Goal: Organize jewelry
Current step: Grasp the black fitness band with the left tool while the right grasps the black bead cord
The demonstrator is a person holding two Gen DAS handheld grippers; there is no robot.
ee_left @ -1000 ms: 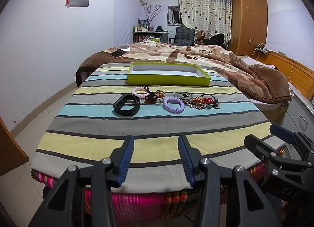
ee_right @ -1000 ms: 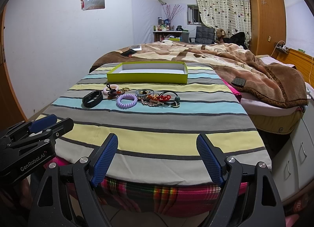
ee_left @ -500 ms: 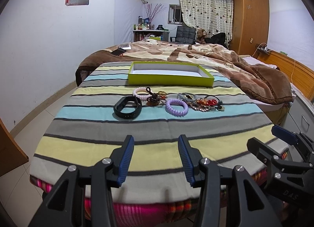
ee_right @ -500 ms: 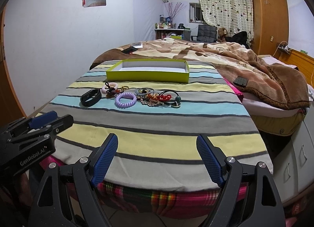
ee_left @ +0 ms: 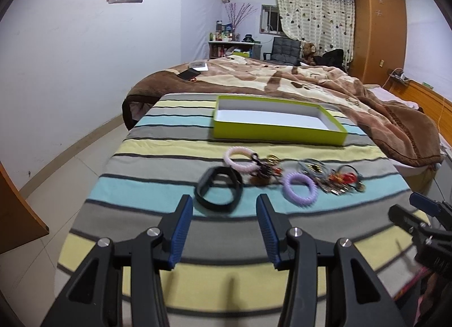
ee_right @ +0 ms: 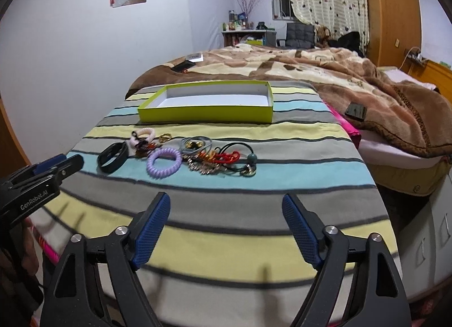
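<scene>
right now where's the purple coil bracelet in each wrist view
Left wrist: the purple coil bracelet lies right of centre, just right of the black band.
Right wrist: it lies left of centre, again right of the black band.
Shared landmark: the green box sits behind the jewelry in both views.

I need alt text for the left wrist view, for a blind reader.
The open left gripper hovers over a striped cloth, facing a black band, a purple coil ring and an empty green box.
</scene>
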